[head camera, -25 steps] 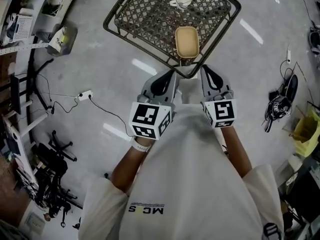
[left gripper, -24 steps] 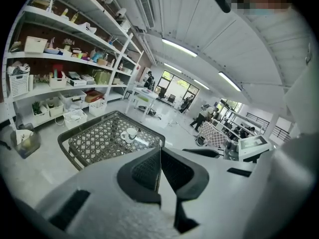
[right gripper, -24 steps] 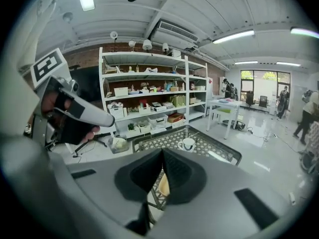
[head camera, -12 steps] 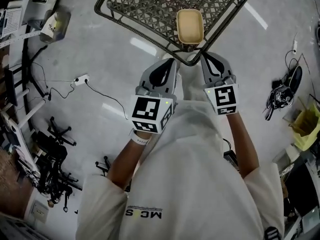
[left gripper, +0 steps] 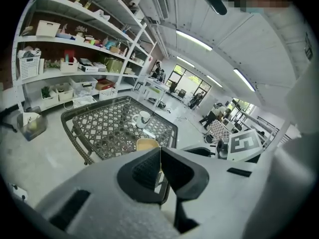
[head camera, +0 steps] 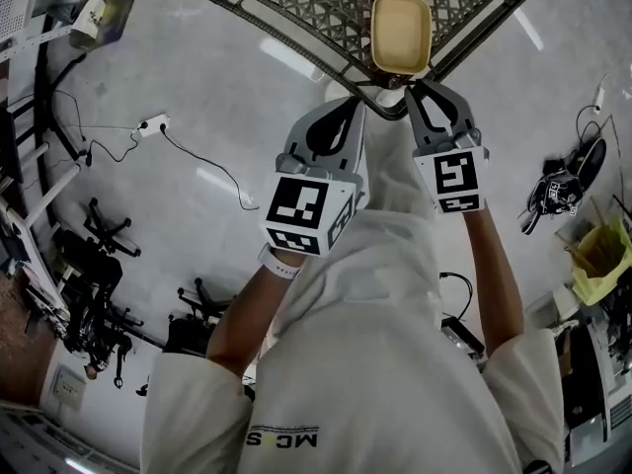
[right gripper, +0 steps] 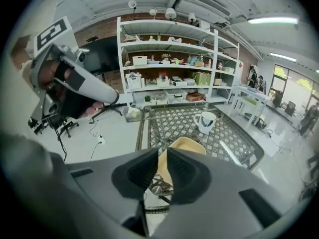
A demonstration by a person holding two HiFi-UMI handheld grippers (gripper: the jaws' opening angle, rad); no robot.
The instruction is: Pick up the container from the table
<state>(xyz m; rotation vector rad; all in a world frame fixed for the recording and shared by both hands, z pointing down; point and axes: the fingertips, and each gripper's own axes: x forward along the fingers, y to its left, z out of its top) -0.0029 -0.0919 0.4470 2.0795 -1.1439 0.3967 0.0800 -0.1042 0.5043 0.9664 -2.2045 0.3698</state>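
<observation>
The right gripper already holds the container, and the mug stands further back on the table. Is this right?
No: the right gripper holds nothing; the container lies on the table just ahead of its jaws, as the right gripper view shows. The mug does stand further back.

Left gripper (head camera: 344,112) fingers together, right gripper (head camera: 435,95) fingers slightly apart

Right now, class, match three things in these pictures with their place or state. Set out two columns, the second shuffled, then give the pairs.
1. tan oblong plastic container
2. white ceramic mug
3. grey left tongs

A. shut, nothing between them
B. at the near corner of the dark lattice metal table
C. farther back on that table

Pairs: 1-B, 2-C, 3-A
</observation>
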